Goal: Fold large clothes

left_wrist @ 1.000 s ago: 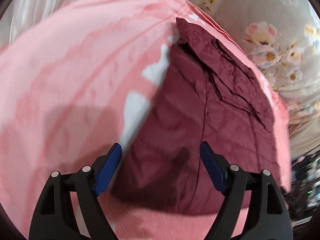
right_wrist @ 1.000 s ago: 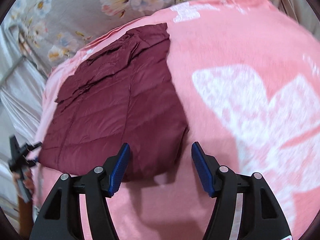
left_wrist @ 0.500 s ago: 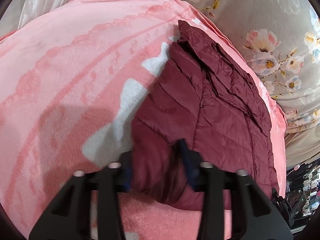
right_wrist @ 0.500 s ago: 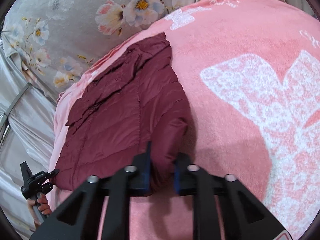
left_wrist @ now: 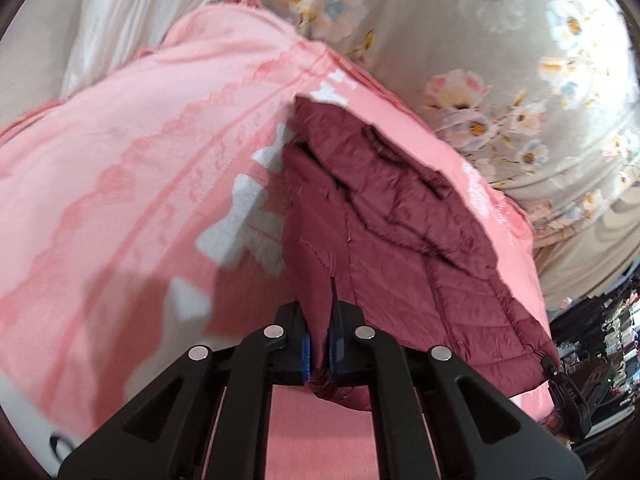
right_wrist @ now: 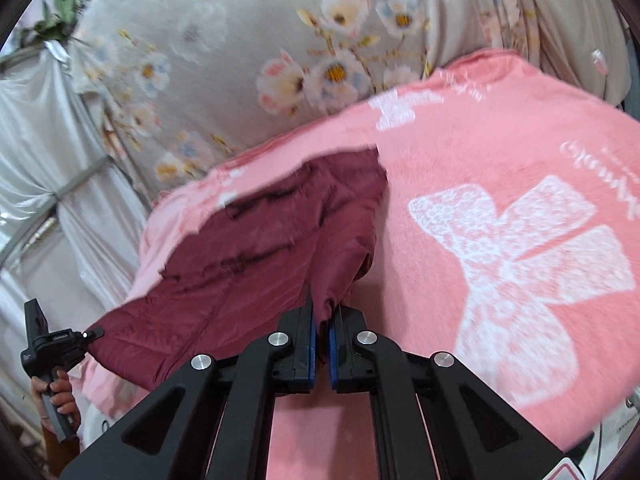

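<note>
A maroon quilted puffer jacket [left_wrist: 400, 232] lies partly folded on a pink blanket [left_wrist: 140, 168] with white bow prints. My left gripper [left_wrist: 319, 344] is shut on the jacket's near hem corner and lifts it off the blanket. My right gripper [right_wrist: 322, 344] is shut on the other near corner of the jacket [right_wrist: 260, 248], also raised. The left gripper shows at the far left of the right wrist view [right_wrist: 44, 348], held by a hand. The right gripper shows at the right edge of the left wrist view [left_wrist: 568, 396].
A grey floral sheet [right_wrist: 280, 40] hangs behind the blanket [right_wrist: 500, 184]. White draped fabric [right_wrist: 48, 152] is at the left in the right wrist view. Dark cluttered items [left_wrist: 600, 328] sit past the bed's right edge.
Both grippers went from open over the jacket's near hem to shut on its corners. They have since lifted the hem up off the blanket.
</note>
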{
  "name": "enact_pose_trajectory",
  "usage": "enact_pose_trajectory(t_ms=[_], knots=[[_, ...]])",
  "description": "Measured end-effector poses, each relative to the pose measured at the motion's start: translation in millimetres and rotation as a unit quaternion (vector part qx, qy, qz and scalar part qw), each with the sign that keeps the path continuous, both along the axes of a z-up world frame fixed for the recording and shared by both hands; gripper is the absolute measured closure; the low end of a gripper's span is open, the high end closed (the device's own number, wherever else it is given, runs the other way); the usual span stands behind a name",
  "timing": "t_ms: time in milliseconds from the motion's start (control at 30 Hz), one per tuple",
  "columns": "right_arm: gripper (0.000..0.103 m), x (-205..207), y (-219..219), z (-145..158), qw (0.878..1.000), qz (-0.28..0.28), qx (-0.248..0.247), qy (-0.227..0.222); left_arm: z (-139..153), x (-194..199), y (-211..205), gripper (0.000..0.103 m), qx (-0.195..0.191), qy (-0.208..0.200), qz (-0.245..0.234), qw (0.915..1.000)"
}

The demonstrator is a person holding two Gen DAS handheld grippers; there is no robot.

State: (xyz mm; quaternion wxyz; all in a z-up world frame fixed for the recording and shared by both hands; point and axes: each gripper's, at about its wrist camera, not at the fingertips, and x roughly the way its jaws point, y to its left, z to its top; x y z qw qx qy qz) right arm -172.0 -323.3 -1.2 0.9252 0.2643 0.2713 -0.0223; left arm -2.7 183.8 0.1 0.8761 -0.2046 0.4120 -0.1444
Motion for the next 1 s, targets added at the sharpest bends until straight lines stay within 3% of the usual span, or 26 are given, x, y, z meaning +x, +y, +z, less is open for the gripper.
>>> enact_pose_trajectory(t_ms=[133, 233, 367, 467, 633, 800, 1000], knots=[[0.099, -50, 7, 46, 0.998, -0.012, 0.003, -0.065, 35, -51, 15, 0.099, -0.018, -0.029, 0.002, 0.9994], [0.099, -63, 9, 88, 0.992, -0.013, -0.006, -0.126, 70, -75, 26, 0.099, -0.031, -0.070, 0.008, 0.9971], [0.099, -43, 9, 130, 0.982, -0.017, -0.034, -0.184, 123, -73, 14, 0.099, -0.016, -0.143, 0.001, 0.9896], [0.099, 7, -6, 136, 0.982, -0.026, -0.031, -0.182, 138, -38, 0, 0.099, 0.006, -0.165, -0.002, 0.9862], [0.099, 101, -41, 99, 0.993, -0.054, -0.003, -0.104, 116, 55, -30, 0.099, 0.067, -0.139, 0.005, 0.9880], [0.099, 176, -59, 42, 0.998, -0.065, -0.012, -0.022, 56, 140, -64, 0.099, 0.138, -0.075, 0.014, 0.9875], [0.099, 226, -71, -13, 0.997, -0.069, -0.011, 0.046, -19, 197, -79, 0.098, 0.159, -0.005, 0.014, 0.9871]])
